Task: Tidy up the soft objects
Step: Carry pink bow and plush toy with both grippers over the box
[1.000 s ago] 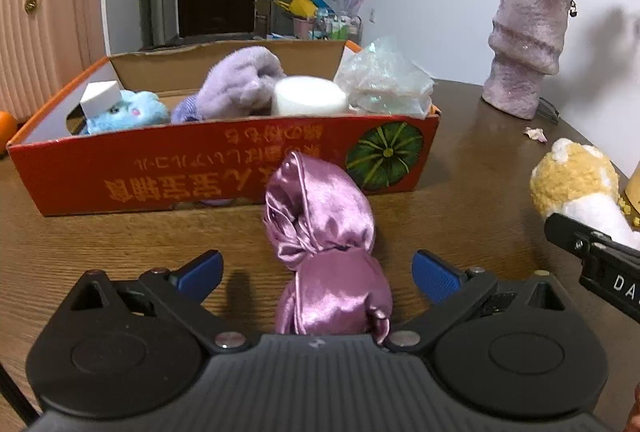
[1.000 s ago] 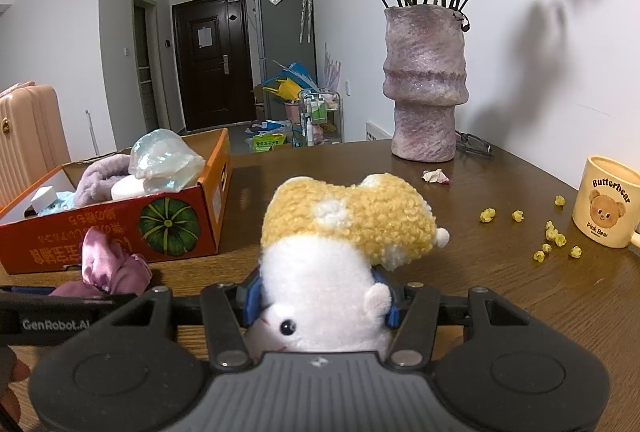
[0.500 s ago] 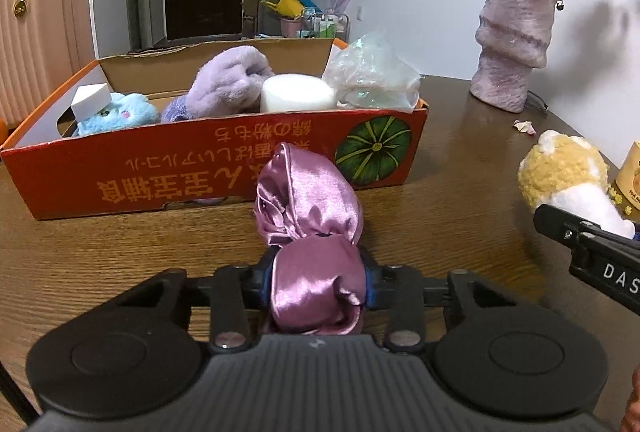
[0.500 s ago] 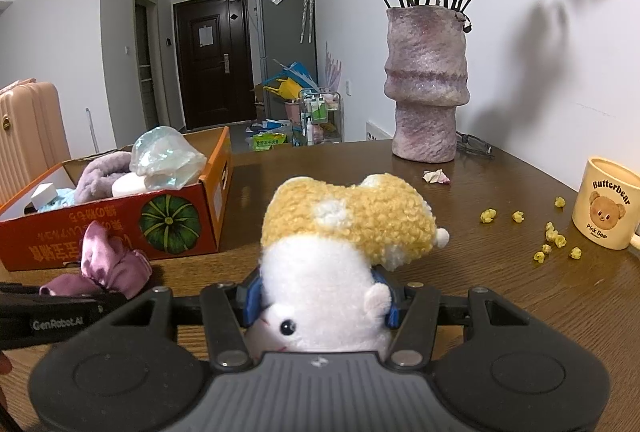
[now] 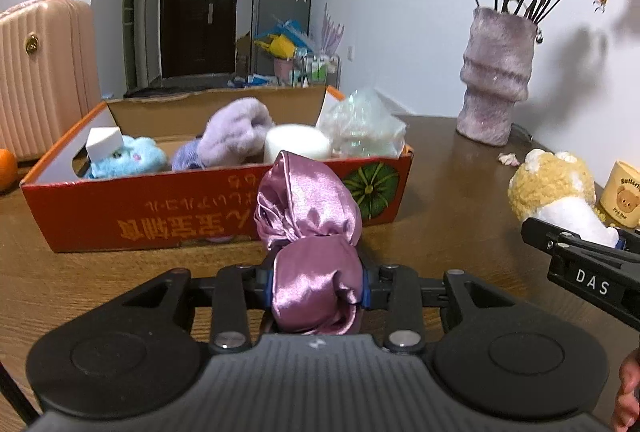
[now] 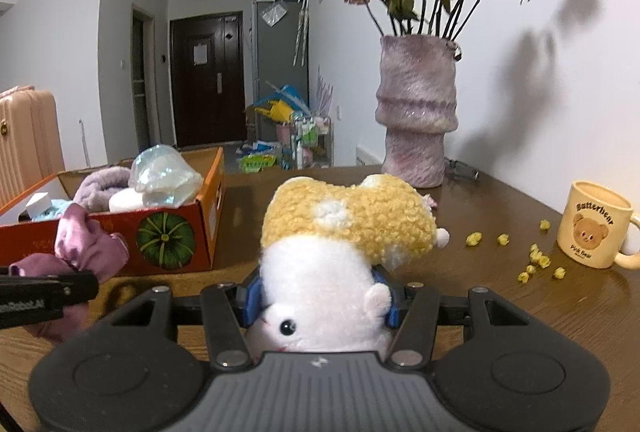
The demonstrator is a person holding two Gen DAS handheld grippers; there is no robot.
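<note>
The left gripper (image 5: pixel 318 282), wide open a second ago, is now clamping the shiny pink satin bundle (image 5: pixel 310 232); the right gripper (image 6: pixel 320 302) is squeezing the yellow-and-white plush hamster (image 6: pixel 340 244).

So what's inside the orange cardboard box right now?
Inside the orange box: a blue plush with a white block on it, a lilac fuzzy item, a white cylinder and crinkled clear plastic. The box floor beneath them is hidden.

Right gripper (image 6: pixel 320 298) fingers clamp white-and-yellow plush hamster (image 6: pixel 340 244) on counter (image 6: pixel 500 312). Orange box (image 6: pixel 172 236) of soft items near counter's left edge, pink satin cloth (image 6: pixel 86 248) just before it. Vase (image 6: pixel 416 120) at back edge, mug (image 6: pixel 596 224) at right edge.
</note>
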